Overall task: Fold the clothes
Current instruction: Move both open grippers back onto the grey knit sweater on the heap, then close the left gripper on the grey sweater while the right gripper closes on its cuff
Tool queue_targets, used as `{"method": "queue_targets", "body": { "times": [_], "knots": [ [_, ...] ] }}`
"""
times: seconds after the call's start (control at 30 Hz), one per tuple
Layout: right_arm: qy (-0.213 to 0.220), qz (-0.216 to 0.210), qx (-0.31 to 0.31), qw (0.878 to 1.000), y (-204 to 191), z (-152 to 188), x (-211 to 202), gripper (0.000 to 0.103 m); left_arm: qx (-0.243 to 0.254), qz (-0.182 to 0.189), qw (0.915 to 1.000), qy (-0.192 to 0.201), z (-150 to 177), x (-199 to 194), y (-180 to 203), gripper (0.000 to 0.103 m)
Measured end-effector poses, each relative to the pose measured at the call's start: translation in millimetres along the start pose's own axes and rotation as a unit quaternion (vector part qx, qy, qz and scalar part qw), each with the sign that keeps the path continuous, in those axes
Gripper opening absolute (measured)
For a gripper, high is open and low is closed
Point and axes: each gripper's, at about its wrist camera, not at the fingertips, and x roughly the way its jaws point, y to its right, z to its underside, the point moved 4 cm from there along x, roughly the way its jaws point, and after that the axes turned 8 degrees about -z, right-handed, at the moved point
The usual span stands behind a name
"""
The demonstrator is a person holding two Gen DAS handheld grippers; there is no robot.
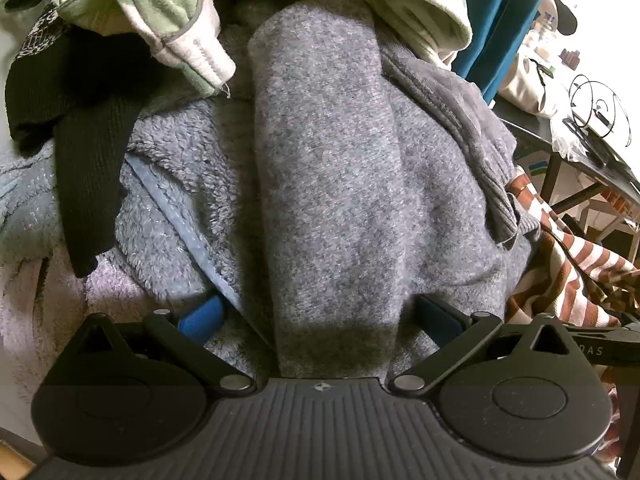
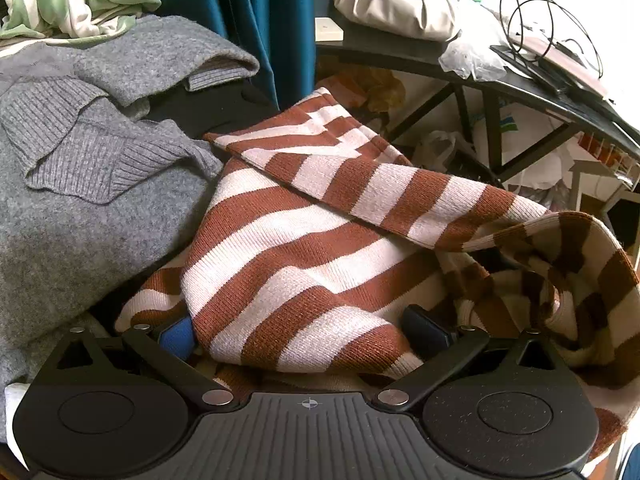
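Jaws spread wide | left gripper (image 1: 320, 316) straddles grey sweater (image 1: 332, 184) | "DAS"

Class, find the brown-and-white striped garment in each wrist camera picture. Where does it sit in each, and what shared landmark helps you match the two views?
Left wrist view: the striped garment shows only at the right edge, beside the grey sweater.
Right wrist view: the striped garment fills the centre, bunched between the right gripper fingers.
Shared landmark: the teal curtain hanging behind the pile.
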Motion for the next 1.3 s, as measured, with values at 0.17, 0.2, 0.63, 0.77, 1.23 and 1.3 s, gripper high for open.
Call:
{"method": "queue_targets", "body": {
  "times": [0.17,0.2,0.63,0.77,1.23,1.3],
  "knots": [
    [-0.001,-0.001,0.0,1.0,1,0,0,0.102,0.001,-0.005,1.0,-0.007,0,-3,-3,0.103],
    [-0.001,-0.001,0.0,1.0,1,-1,0,0.102,0.001,-0.005,1.0,-0.007,0,-3,-4,0.103],
    [0.001,-0.004,-0.002,1.0,1,1,-1,0.102,0.032,0.003,0.9995,-0.005,8,-27,-13,0.079],
    [0.004,-0.005,-0.003,1.0,1,3,-2,0.102,0.073,0.01,0.9972,0.012,14,-48,-5,0.056],
    [-0.001,-0.015,-0.003,1.0,4,2,-5,0.102,0.072,0.055,0.9944,0.055,7,-64,7,0.013],
    [-0.006,-0.019,0.003,1.0,5,0,-7,0.102,0.079,0.07,0.9916,0.074,8,-79,8,0.013]
  ]
}}
